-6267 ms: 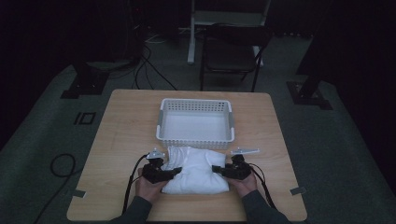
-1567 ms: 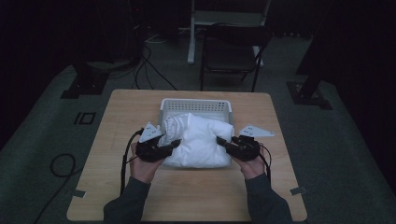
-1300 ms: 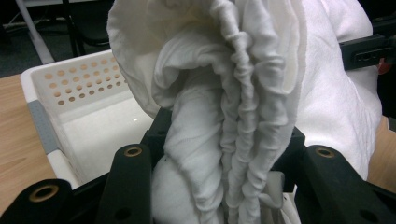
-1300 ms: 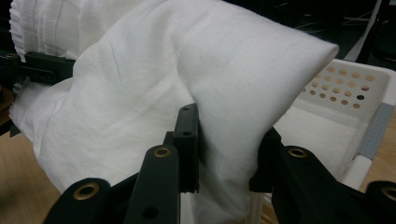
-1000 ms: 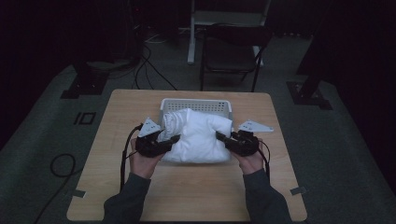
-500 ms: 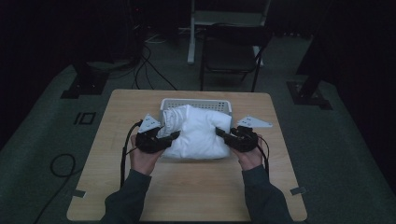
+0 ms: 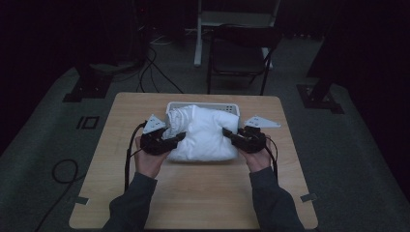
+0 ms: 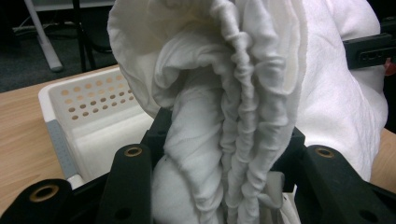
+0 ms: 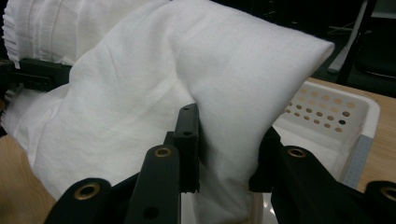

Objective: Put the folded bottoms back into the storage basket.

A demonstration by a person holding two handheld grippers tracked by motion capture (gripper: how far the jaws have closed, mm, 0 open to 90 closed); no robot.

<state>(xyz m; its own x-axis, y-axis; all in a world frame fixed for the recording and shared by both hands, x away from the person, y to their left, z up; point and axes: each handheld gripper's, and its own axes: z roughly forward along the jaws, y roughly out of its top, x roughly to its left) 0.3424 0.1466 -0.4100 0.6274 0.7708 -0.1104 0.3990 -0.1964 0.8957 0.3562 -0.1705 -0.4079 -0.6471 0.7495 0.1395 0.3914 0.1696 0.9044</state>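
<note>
A white pillow in a white case (image 7: pixel 205 133) is held up between both grippers, its far part over the white perforated basket (image 7: pixel 203 105). My left gripper (image 7: pixel 175 139) is shut on the pillow's gathered, open end (image 8: pixel 233 154). My right gripper (image 7: pixel 228 134) is shut on the pillow's smooth right edge (image 9: pixel 229 154). In the left gripper view the basket's wall (image 8: pixel 88 100) lies just behind the cloth; in the right gripper view the basket's corner (image 9: pixel 336 116) shows at the right. The other gripper's black jaw reaches in at the edge of each gripper view.
The wooden table (image 7: pixel 193 193) has free surface in front of the pillow and at both sides. A dark chair (image 7: pixel 239 53) and a white desk frame (image 7: pixel 198 34) stand beyond the far edge. Cables (image 7: pixel 63 169) lie on the floor at the left.
Both grippers have carried the pillow away from the near part of the table, lifting it toward and partly over the basket. Over the last half second little has moved.
</note>
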